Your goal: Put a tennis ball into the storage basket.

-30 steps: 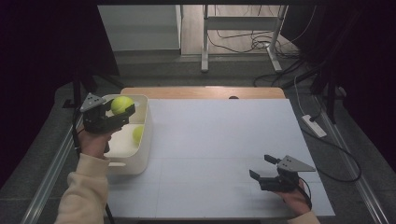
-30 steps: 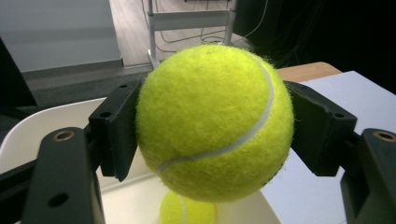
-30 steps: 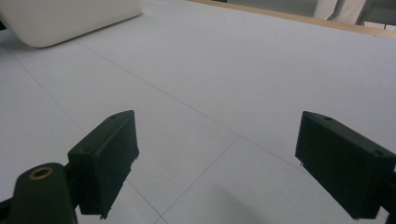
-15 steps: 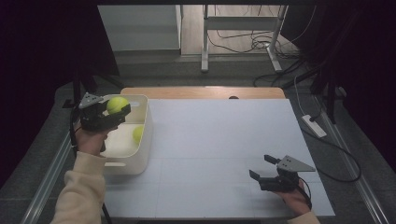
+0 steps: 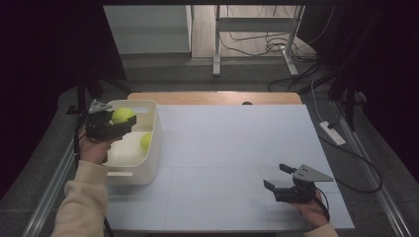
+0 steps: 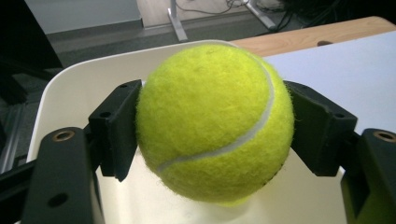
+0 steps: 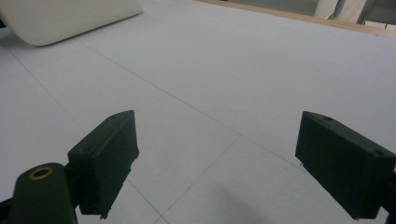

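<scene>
My left gripper (image 5: pixel 117 123) is shut on a yellow-green tennis ball (image 5: pixel 122 115) and holds it above the white bin (image 5: pixel 150 148) at the table's left edge. In the left gripper view the ball (image 6: pixel 215 123) sits pinched between both black jaws, with the bin's rim (image 6: pixel 56 88) behind it. A second tennis ball (image 5: pixel 145 141) lies inside the bin by its right wall. At the table's front right, my right gripper (image 5: pixel 276 177) stands open just above the white surface, nothing between its jaws (image 7: pixel 224 168).
The white table sheet (image 5: pixel 232 148) spreads between the bin and the right gripper. A wooden table edge (image 5: pixel 212 97) runs along the back. Cables and a power strip (image 5: pixel 332 133) lie on the floor to the right.
The left hand has drifted slightly left and toward me with the ball, still over the bin. The right gripper has stayed put.
</scene>
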